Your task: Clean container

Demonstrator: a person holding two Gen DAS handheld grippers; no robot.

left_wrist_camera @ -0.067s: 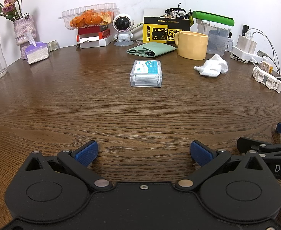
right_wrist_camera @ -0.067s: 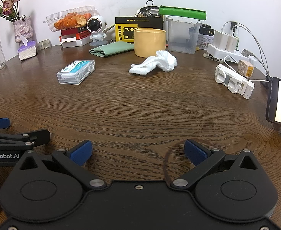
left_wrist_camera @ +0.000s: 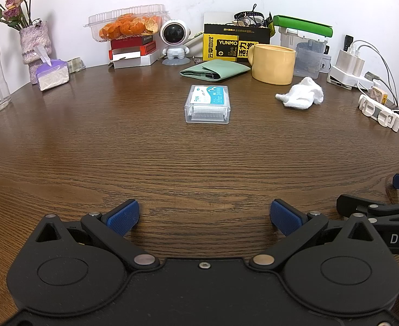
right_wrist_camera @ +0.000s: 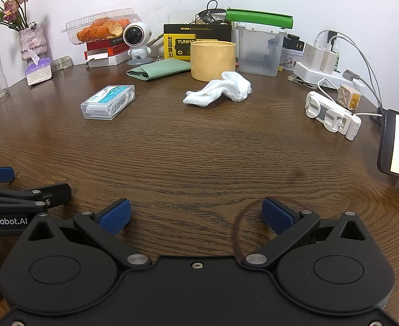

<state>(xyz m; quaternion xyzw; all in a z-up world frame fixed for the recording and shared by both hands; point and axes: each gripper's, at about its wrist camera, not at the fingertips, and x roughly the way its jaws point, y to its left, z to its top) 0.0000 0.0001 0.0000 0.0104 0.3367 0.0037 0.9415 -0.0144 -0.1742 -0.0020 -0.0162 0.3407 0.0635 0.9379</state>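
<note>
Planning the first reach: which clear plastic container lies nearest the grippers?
The small flat clear plastic box with the blue-white label, alone mid-table; the clamshell of orange peels and green-lidded tub stand by the wall.

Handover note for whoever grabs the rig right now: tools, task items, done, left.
Left tool: open, empty, low over the near table edge.
Right tool: open, empty, beside it.
White cloth: crumpled on the table, just in front of the yellow mug, untouched.
Clear container: upright at the back, right of the mug, green lid on top.
Done: nothing visible.
Left: likely pick up the cloth, take the container, wipe it.
</note>
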